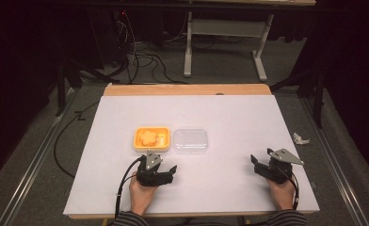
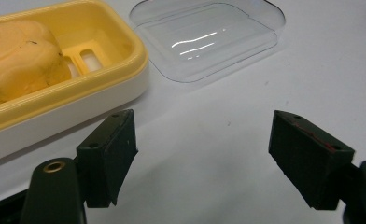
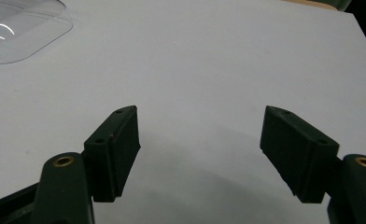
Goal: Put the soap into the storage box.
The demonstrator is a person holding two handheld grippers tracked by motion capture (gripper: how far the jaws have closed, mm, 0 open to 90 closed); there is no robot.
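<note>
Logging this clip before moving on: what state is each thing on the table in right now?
Soap dish: open, lid off, upright on the table.
Soap: lying inside the soap dish.
Clear lid: off, lying flat on the table right beside the dish.
Left hand-held gripper: open, empty, just short of the dish.
Right hand-held gripper: open, empty, over bare table.

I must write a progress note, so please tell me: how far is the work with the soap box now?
Done: the orange flower-shaped soap lies in the yellow plastic soap box, and the clear plastic lid lies off beside it on the white table. In hand: nothing; the left gripper is open just short of the box, and the right gripper is open, apart. Left: probably placing the lid on the box.
</note>
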